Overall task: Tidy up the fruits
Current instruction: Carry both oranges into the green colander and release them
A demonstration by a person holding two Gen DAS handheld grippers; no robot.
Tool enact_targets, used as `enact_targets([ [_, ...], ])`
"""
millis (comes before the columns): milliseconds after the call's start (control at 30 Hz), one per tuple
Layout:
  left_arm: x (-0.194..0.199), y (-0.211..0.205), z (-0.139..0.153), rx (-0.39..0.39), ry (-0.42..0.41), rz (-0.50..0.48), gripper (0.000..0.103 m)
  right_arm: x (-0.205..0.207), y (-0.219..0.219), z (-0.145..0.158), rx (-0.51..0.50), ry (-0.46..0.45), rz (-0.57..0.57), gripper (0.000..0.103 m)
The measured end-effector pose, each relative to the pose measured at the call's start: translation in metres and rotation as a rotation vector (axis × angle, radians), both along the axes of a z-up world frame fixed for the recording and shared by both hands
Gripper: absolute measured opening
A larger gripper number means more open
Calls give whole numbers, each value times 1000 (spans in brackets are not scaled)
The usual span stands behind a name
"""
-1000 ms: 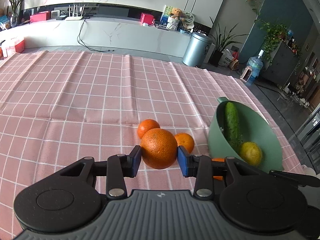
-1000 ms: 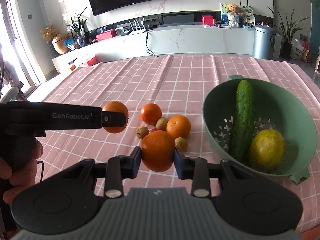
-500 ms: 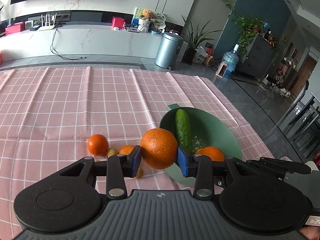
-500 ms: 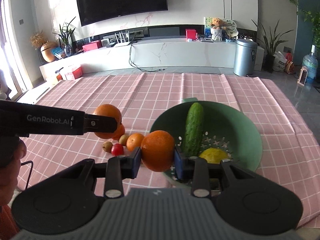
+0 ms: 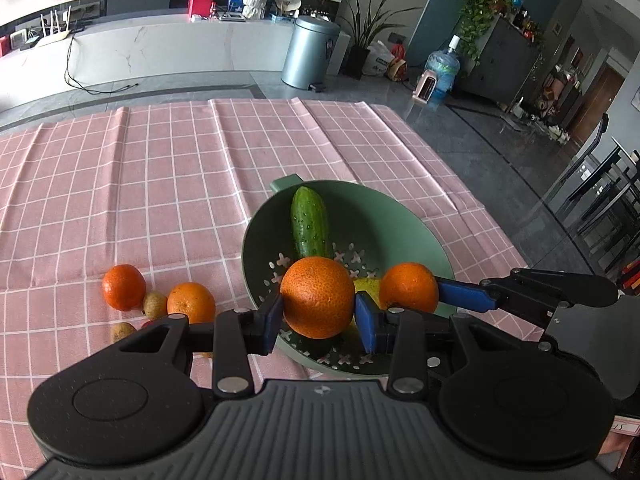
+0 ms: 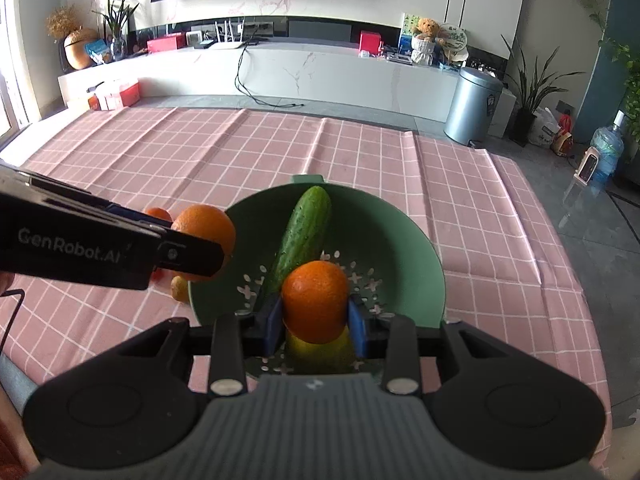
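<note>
My left gripper (image 5: 318,316) is shut on a large orange (image 5: 317,297), held over the near rim of the green colander (image 5: 416,232). My right gripper (image 6: 315,320) is shut on a second orange (image 6: 315,301) above the colander's (image 6: 412,256) inside. The left wrist view shows that orange (image 5: 409,287) from the side in the right gripper (image 5: 416,294), and the right wrist view shows the left gripper (image 6: 208,242) gripping its orange (image 6: 206,226) at the bowl's left edge. A cucumber (image 6: 302,236) and a yellow lemon (image 6: 316,350) lie in the colander.
Two small oranges (image 5: 124,287) (image 5: 191,302), kiwis (image 5: 155,304) and a red fruit, mostly hidden, lie on the pink checked tablecloth (image 5: 160,184) left of the colander. The table's right edge (image 5: 492,216) drops to a grey floor. A hand (image 6: 6,280) holds the left gripper.
Both grippers have carried their oranges to the right, from above the fruit pile to over the colander. The grips have not changed.
</note>
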State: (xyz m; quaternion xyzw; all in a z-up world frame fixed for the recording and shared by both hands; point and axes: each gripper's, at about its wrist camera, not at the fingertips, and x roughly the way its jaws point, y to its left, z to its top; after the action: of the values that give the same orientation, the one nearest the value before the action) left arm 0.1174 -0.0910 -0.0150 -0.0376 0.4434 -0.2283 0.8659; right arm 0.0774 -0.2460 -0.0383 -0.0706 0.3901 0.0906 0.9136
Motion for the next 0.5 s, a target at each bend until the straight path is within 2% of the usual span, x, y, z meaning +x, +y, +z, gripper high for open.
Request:
enact_targets([
  [167,8,-10,-12,17,40,-23,44,11,-6,-14,-26,48,16,31],
  [500,22,-22,-25,38,87,-31,44,24,-8,-15,-86,39,45,31],
])
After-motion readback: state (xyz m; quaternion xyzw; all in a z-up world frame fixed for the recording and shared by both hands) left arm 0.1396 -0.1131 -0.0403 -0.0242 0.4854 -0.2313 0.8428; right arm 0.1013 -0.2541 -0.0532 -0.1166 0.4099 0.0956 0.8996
